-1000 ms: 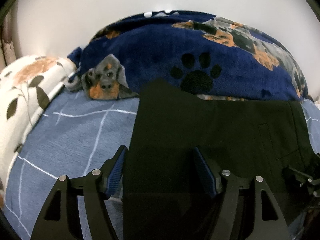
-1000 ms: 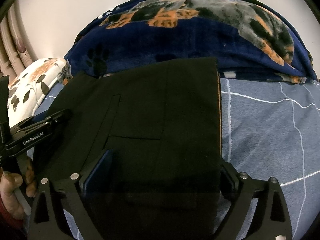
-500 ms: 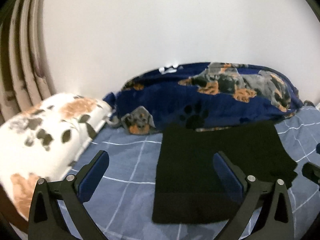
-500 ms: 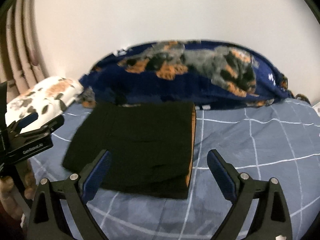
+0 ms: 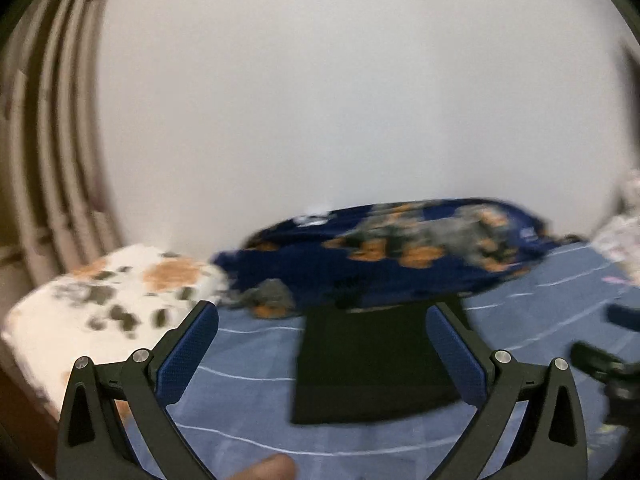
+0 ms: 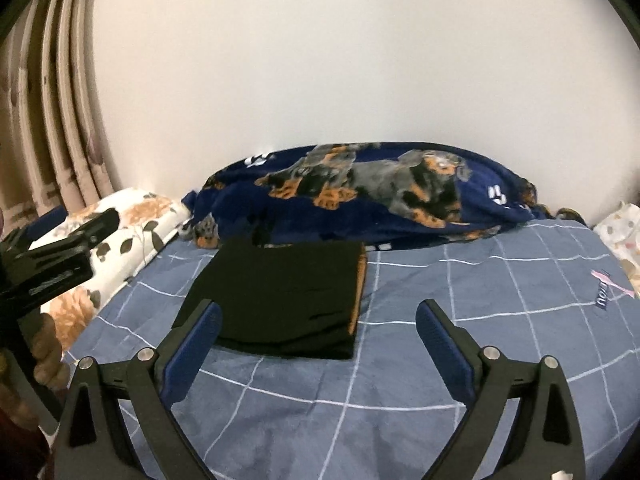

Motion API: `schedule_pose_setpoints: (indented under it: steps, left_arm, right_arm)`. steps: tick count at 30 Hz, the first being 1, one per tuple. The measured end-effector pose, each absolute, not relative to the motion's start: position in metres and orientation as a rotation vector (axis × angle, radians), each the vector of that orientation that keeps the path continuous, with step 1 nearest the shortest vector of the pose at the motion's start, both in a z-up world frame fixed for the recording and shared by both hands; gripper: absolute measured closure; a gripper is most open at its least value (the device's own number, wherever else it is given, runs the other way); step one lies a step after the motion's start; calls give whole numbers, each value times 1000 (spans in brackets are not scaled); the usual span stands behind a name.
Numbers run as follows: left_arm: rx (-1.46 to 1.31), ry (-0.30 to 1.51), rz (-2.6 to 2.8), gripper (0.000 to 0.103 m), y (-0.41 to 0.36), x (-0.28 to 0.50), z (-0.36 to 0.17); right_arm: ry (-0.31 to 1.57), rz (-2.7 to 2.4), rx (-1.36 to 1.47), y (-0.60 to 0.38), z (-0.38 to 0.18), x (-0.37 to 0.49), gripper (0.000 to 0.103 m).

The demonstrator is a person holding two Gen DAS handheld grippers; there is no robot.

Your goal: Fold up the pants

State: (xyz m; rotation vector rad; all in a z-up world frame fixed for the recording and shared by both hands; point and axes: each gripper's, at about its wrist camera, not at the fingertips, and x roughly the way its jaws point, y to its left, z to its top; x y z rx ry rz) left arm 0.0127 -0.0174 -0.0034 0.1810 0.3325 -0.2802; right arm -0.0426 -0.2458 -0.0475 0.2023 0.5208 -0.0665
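Observation:
The black pants point(image 6: 288, 300) lie folded into a flat rectangle on the blue checked bedsheet point(image 6: 440, 360), with an orange lining edge showing on their right side. They also show in the blurred left wrist view point(image 5: 372, 360). My right gripper point(image 6: 318, 316) is open and empty, held back from the pants and above the sheet. My left gripper point(image 5: 322, 318) is open and empty, also well back from the pants. The left gripper's body shows at the left edge of the right wrist view point(image 6: 52, 260).
A navy dog-print blanket point(image 6: 380, 196) is bunched behind the pants against the white wall. A white floral pillow point(image 6: 120, 232) lies at the left, curtains point(image 6: 52, 100) hang behind it. Another pale floral item point(image 6: 620, 232) sits at the far right.
Both grippers have pulled back and up from the folded pants, which were right between the fingers a second ago. The pants stay flat on the bed.

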Motion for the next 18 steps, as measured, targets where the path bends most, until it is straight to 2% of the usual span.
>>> schedule_pose_setpoints:
  steps: [18]
  left_arm:
    - [91,446,-218,0,-3,-6,2]
  right_arm:
    - [498,-45,126,-215,-30,-72,5]
